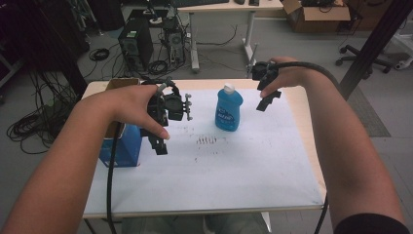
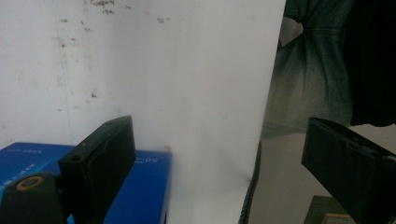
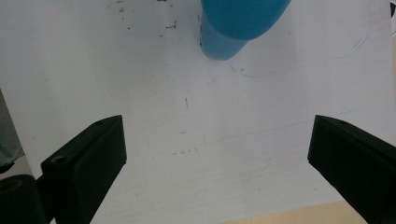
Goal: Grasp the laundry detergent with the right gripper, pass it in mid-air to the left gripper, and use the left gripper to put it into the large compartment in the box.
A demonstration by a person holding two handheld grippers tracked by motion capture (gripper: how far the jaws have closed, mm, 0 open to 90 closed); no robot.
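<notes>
White paper sheet (image 1: 234, 170) is lying open along the table's near edge. Blue box (image 1: 122, 146) is sitting left, blue bottle (image 1: 229, 108) standing centre. Left gripper (image 1: 158, 141) and right gripper (image 1: 267, 100) are hovering, jaws apart, holding nothing.

One blue soap bottle (image 1: 229, 109), one blue box (image 1: 122, 145), one white sheet (image 1: 234, 170) on surface; my two grippers: left gripper (image 1: 158, 141), right gripper (image 1: 268, 100).

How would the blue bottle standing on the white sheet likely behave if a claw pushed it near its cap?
The blue bottle stands upright, taller than its base is wide, so a high push would probably tip it. Its smooth plastic looks somewhat slippery. On the flat white sheet, a low push would likelier slide it.
</notes>
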